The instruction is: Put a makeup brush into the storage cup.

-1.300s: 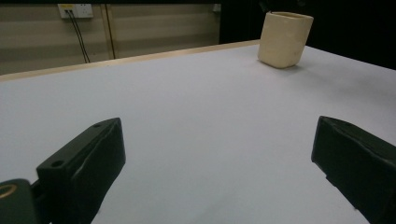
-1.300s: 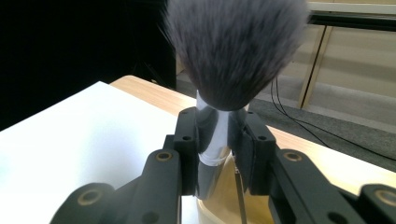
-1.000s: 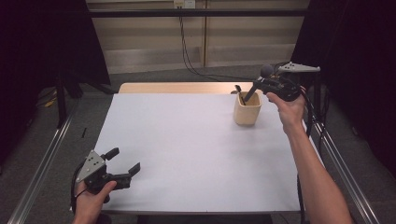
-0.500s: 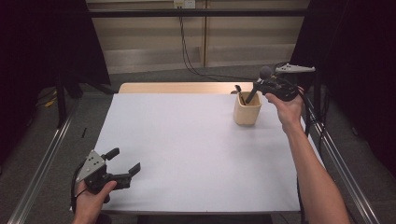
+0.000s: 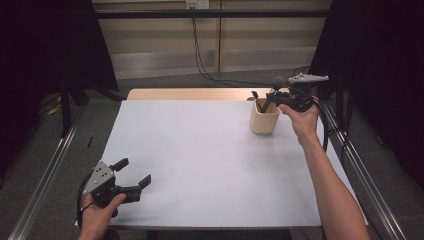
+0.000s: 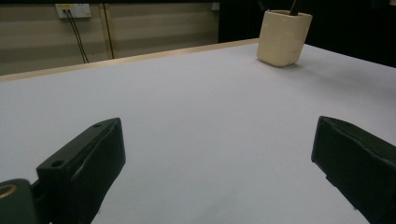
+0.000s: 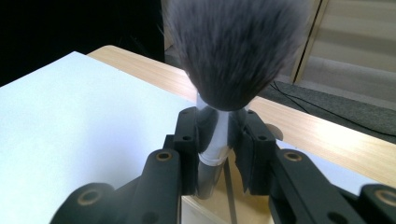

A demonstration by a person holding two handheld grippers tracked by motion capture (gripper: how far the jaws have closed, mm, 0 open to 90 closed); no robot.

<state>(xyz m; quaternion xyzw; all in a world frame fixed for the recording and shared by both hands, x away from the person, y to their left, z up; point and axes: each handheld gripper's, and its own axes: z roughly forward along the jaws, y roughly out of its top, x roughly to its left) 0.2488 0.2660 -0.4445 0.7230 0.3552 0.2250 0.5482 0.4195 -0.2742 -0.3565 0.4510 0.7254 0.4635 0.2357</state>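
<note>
A beige cup (image 5: 264, 121) stands at the far right of the white table (image 5: 200, 160); the left gripper view shows the cup (image 6: 282, 37) far off. My right gripper (image 5: 273, 96) hovers just above the cup, shut on the silver ferrule of a makeup brush (image 5: 278, 81). In the right gripper view the dark, bushy brush head (image 7: 233, 51) points up and the handle reaches down into the cup (image 7: 254, 207). My left gripper (image 5: 133, 172) rests at the near left corner, its fingers (image 6: 88, 163) spread wide with nothing between them.
Another dark tool (image 5: 255, 95) sticks out of the cup. A wooden strip (image 5: 190, 94) runs along the table's far edge. Metal rails (image 5: 45, 175) flank both sides, and cables (image 5: 200, 50) hang down the back wall.
My right hand has sunk a little with the brush, closer to the cup. The left gripper has stayed where it was.
</note>
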